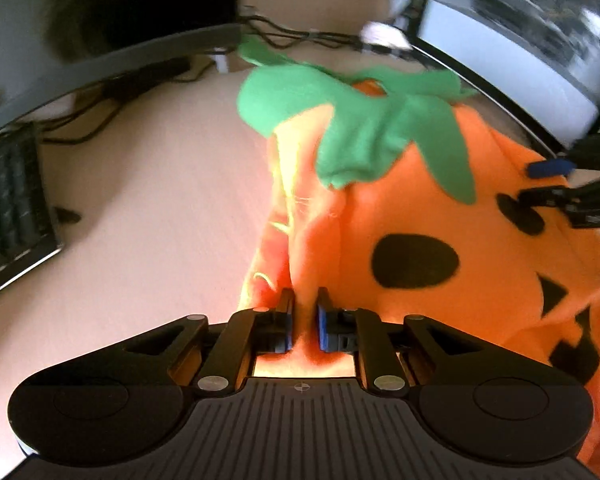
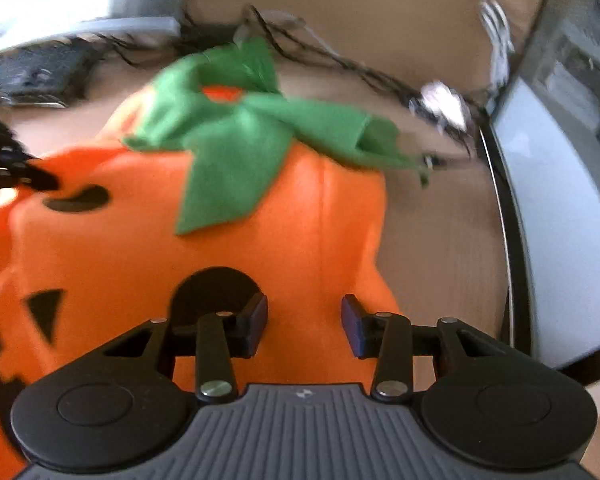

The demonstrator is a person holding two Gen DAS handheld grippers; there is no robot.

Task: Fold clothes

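Note:
An orange pumpkin costume [image 1: 440,208] with a green leaf collar [image 1: 360,120] and black face patches lies on a light wooden table [image 1: 160,200]. My left gripper [image 1: 304,312] is shut on a fold of its orange edge. In the right wrist view the costume [image 2: 260,232] and its green collar [image 2: 236,152] fill the middle. My right gripper [image 2: 304,324] is open, its fingers apart over the orange fabric, holding nothing. The right gripper also shows at the right edge of the left wrist view [image 1: 560,184].
A black keyboard [image 1: 8,208] sits at the table's left. Dark cables [image 1: 300,36] run along the back. A monitor [image 1: 520,40] stands at the right, seen too in the right wrist view [image 2: 560,200]. A cardboard wall [image 2: 340,8] is behind.

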